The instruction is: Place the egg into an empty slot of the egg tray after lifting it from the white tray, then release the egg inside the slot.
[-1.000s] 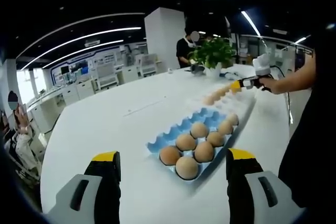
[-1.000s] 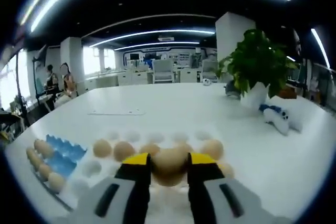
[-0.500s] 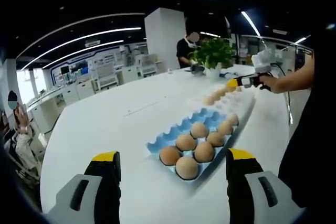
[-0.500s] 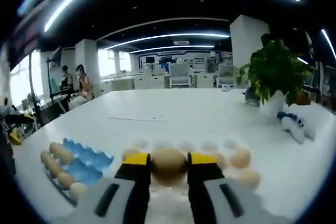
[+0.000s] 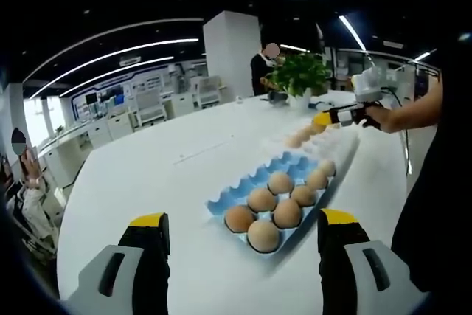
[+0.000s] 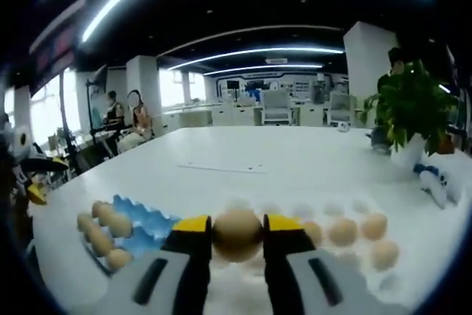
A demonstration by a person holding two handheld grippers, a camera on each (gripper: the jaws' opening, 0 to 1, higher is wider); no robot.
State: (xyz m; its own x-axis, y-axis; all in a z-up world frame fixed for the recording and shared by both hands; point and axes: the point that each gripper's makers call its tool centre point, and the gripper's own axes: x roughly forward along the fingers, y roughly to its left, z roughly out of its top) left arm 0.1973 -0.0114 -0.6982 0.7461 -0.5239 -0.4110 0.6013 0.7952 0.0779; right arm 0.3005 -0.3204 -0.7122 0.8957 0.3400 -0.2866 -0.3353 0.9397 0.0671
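My right gripper (image 6: 237, 235) is shut on a brown egg (image 6: 237, 232), held above the white tray (image 6: 295, 285) with several eggs (image 6: 344, 229) in it. The blue egg tray (image 6: 140, 228) lies to the left, with eggs (image 6: 99, 222) along its near side and bare slots behind. In the left gripper view the blue egg tray (image 5: 251, 181) sits just ahead, holding several eggs (image 5: 262, 233), with the white tray (image 5: 333, 138) beyond. My left gripper (image 5: 242, 256) is open, low over the table. The right gripper (image 5: 324, 118) comes in from the right, held by a person's hand.
A potted plant (image 6: 410, 112) and a white toy (image 6: 436, 185) stand on the white table (image 5: 147, 175) at the right. A sheet of paper (image 6: 221, 169) lies farther back. People sit at the left (image 6: 129, 119); one stands behind the plant (image 5: 262, 68).
The right gripper has lifted the egg and swung left toward the blue egg tray, which now shows more fully. The left gripper has stayed still.
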